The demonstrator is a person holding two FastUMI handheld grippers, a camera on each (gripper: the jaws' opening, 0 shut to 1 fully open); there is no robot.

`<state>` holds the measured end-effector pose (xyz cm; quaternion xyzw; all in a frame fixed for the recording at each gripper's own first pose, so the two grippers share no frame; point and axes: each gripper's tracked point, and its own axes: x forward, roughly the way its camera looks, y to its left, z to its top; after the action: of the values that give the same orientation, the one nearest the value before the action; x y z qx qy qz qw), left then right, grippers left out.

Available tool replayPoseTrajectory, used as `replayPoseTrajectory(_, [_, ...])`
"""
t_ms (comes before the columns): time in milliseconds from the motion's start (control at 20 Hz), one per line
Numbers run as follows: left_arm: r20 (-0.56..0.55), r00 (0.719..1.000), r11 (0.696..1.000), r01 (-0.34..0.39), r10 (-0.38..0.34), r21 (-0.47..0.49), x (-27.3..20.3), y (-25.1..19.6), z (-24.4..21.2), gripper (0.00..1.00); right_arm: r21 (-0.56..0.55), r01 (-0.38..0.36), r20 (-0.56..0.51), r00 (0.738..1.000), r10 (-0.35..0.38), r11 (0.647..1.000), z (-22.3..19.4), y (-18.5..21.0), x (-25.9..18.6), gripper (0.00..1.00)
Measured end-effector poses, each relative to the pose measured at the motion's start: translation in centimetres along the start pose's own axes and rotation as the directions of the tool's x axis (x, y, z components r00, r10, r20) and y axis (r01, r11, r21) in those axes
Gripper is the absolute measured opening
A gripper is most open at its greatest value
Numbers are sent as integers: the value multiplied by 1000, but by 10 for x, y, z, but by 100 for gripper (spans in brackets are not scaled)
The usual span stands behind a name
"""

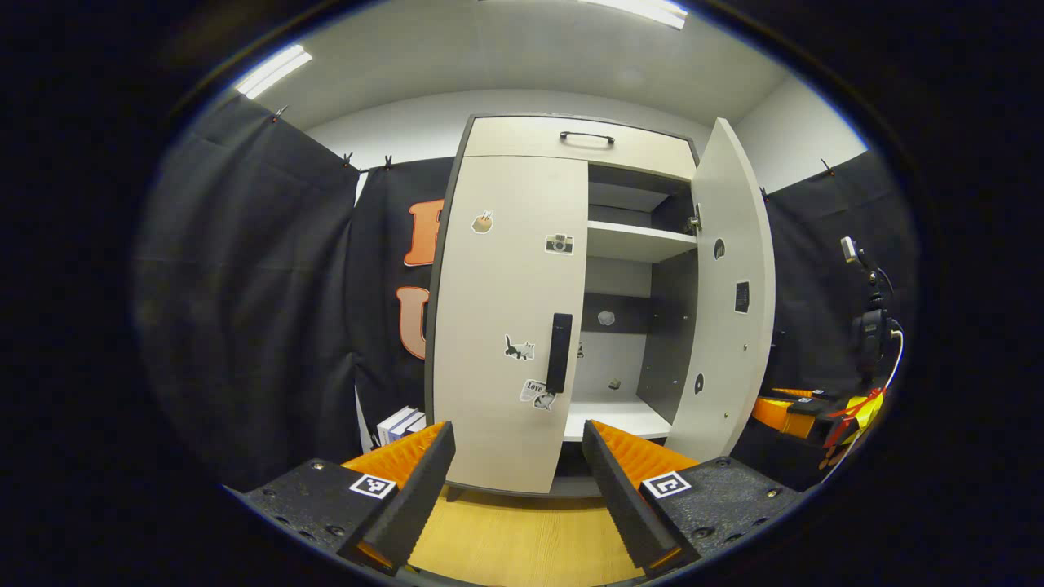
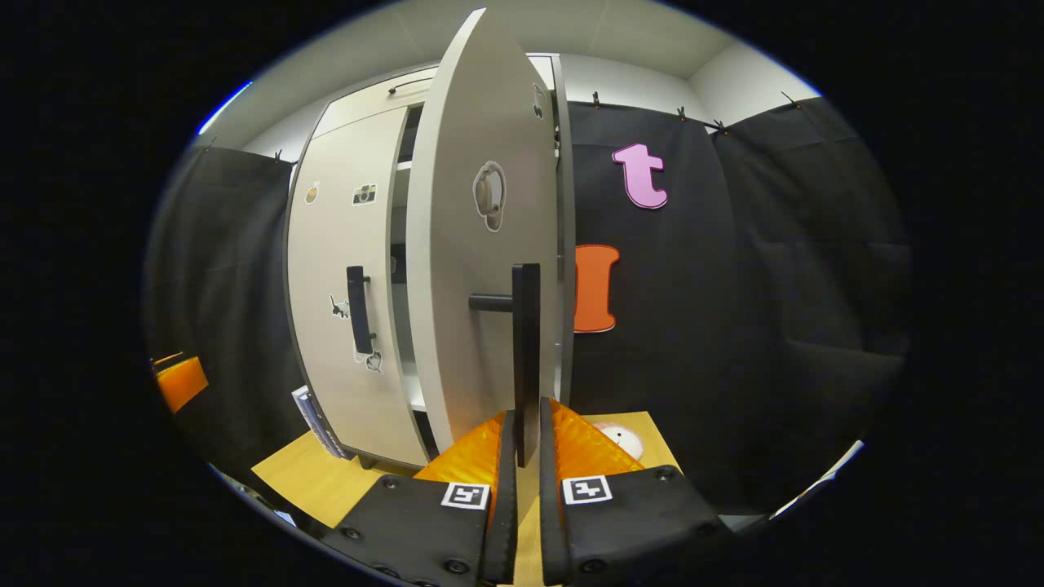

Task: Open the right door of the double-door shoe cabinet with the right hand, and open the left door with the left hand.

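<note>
The pale shoe cabinet stands ahead in the left gripper view. Its left door is closed, with a dark vertical handle and several stickers. Its right door is swung wide, showing shelves inside. My left gripper is open, low in front of the left door, short of its handle. In the right gripper view the right door is seen almost edge-on, and my right gripper is shut on the lower end of its dark bar handle. The left door stays closed behind.
The cabinet rests on a wooden surface. A stack of books leans at its left foot. The other gripper and a camera on a stand are at the right. A round white object lies on the wood behind the right door.
</note>
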<state>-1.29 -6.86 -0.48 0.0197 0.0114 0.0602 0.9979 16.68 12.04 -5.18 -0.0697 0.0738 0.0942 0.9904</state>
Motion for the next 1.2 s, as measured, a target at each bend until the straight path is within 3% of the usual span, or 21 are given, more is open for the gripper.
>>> replayPoseTrajectory(150, [3,1000,1000,21,-21,2,10,-16,2,94,21,38,13,999,-38,999,2,-12,-8,19])
replayPoseTrajectory(200, [4,1000,1000,27,-27,-2,15,-21,4,94,26,50,26,998,-51,998,6,-17,-7,26])
replayPoseTrajectory(300, [7,999,999,35,-35,-13,26,-30,7,94,32,95,56,994,-96,995,11,-30,-10,17])
replayPoseTrajectory(400, [18,998,998,54,-53,-16,42,-38,12,94,59,116,63,991,-120,991,12,-37,-14,0])
replayPoseTrajectory(500, [29,998,998,62,-61,-14,59,-49,15,94,78,121,54,991,-126,990,10,-39,-15,17])
replayPoseTrajectory(550, [29,997,998,65,-65,-13,66,-52,16,94,82,124,51,990,-128,989,8,-39,-15,9])
replayPoseTrajectory(700, [42,996,997,80,-80,-13,100,-62,18,94,96,110,42,993,-114,989,6,-44,-20,9])
replayPoseTrajectory(750, [42,996,996,84,-83,-16,111,-64,16,94,102,108,37,993,-112,989,5,-45,-24,21])
replayPoseTrajectory(850, [25,996,996,87,-86,-14,132,-68,8,92,112,104,34,994,-108,988,3,-47,-24,28])
replayPoseTrajectory(1050, [32,996,996,87,-87,3,186,-65,-7,95,78,164,12,986,-166,983,-3,-66,-25,98])
replayPoseTrajectory(1200, [33,997,996,73,-74,52,222,-60,-18,92,42,181,10,983,-182,983,-3,-74,-26,100])
